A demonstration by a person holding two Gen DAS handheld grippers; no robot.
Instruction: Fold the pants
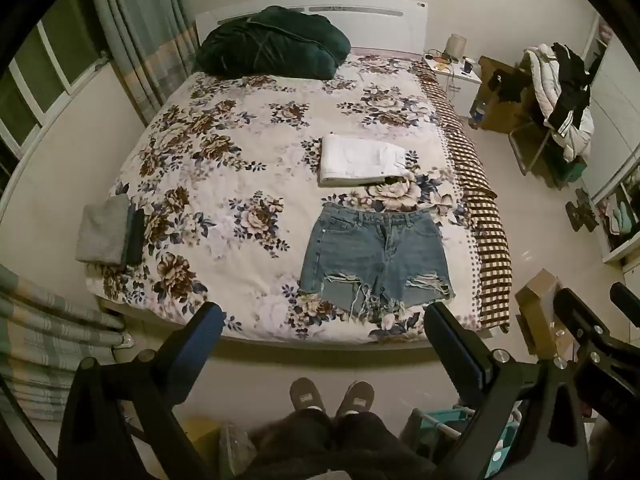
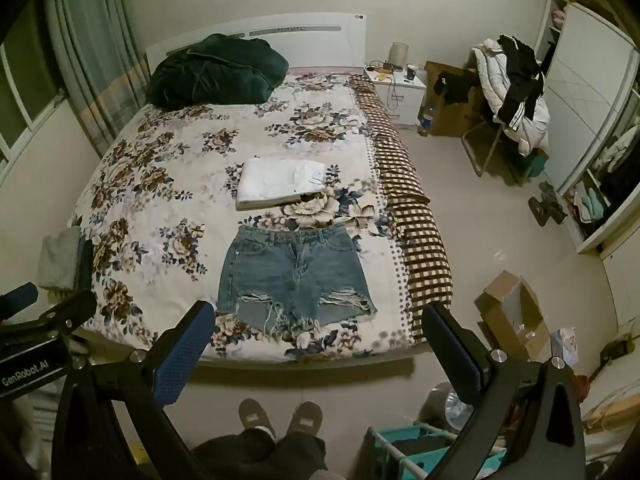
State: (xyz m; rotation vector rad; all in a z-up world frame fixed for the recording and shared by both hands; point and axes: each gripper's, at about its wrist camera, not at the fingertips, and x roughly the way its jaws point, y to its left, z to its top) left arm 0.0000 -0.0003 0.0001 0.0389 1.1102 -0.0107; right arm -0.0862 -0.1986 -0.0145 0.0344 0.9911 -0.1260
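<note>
Blue denim shorts (image 1: 378, 256) with frayed hems lie flat and unfolded on the floral bedspread (image 1: 224, 152), near the foot edge; they also show in the right wrist view (image 2: 294, 276). A folded white garment (image 1: 362, 160) lies just beyond them, and shows in the right wrist view (image 2: 280, 182) too. My left gripper (image 1: 324, 328) is open and empty, held above the floor in front of the bed's foot. My right gripper (image 2: 320, 328) is open and empty, beside it at the same distance.
A dark green duvet (image 1: 272, 46) lies at the headboard. Folded grey and dark clothes (image 1: 108, 232) sit at the bed's left edge. A checked blanket (image 1: 480, 216) hangs on the right side. A cardboard box (image 2: 512, 316), chair with clothes (image 2: 516, 92) and teal rack (image 2: 432, 452) stand on the floor.
</note>
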